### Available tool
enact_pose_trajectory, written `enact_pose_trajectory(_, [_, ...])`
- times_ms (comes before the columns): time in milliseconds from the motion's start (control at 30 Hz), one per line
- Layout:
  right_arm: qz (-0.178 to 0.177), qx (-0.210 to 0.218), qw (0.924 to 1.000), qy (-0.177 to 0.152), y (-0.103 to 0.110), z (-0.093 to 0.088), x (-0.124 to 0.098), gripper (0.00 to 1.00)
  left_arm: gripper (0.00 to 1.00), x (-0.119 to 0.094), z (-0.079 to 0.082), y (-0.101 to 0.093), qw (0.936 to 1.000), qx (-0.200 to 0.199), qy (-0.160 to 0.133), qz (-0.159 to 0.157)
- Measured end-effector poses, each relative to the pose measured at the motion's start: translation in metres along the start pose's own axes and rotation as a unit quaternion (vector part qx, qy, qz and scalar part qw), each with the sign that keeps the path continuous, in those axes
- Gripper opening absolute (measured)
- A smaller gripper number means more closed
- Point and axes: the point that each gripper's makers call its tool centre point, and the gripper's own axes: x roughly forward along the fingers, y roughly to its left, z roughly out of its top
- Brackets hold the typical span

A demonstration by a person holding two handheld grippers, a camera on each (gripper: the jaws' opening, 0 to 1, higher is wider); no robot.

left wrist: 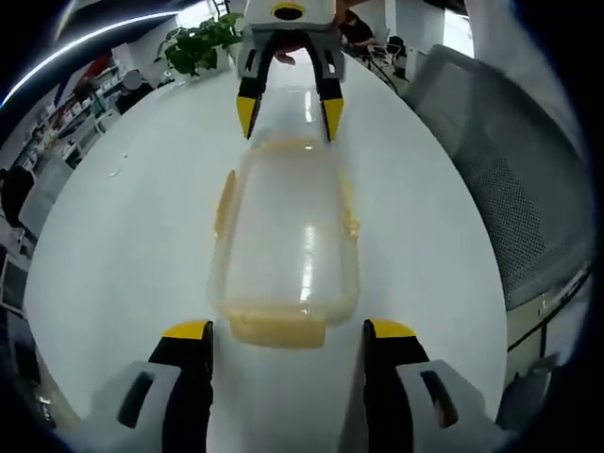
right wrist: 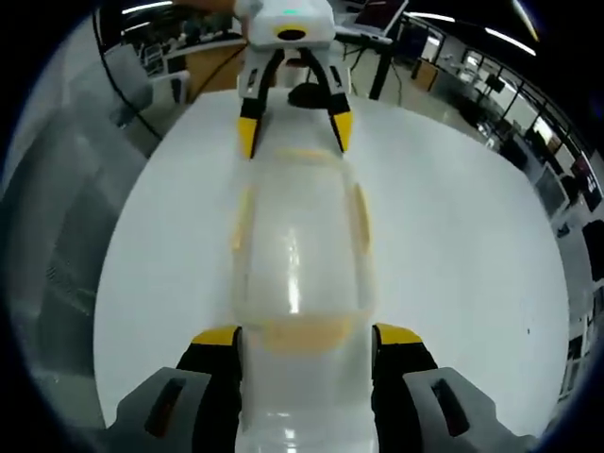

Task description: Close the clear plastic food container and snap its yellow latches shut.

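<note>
Clear plastic container [left wrist: 288,241] with yellow latches [left wrist: 278,328] lies on the white table [left wrist: 123,226], lid on, between 2 facing grippers. Left gripper [left wrist: 288,330] has its jaws spread at one end latch; right gripper [right wrist: 307,335] has its jaws spread astride the opposite end.

Left gripper view: my camera sits low behind my left gripper [left wrist: 286,332], looking along the container [left wrist: 285,241] toward my right gripper [left wrist: 289,111] at frame top. Right gripper view: the reverse, from behind my right gripper [right wrist: 307,338], close over the container [right wrist: 300,247], facing my left gripper [right wrist: 293,132]. Both share the container and white table [left wrist: 132,236], seen from opposite ends.
</note>
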Motion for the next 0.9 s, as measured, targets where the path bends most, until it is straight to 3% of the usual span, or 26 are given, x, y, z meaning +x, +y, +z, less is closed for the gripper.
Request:
enact_pose_trajectory(367, [0.011, 0.002, 0.9999, 0.011, 0.0, -0.002, 0.004, 0.48, 0.6, 0.004, 0.003, 0.003, 0.9999, 0.005, -0.002, -0.016])
enact_pose_trajectory(500, [0.017, 0.001, 0.9997, 0.018, 0.0, -0.006, 0.006, 0.49, 0.54, 0.004, 0.003, 0.003, 0.9997, 0.001, -0.002, -0.026])
enact_pose_trajectory(900, [0.026, 0.002, 0.999, 0.036, -0.001, -0.01, 0.01, 0.42, 0.53, 0.006, 0.003, 0.004, 0.9995, -0.005, -0.003, -0.032])
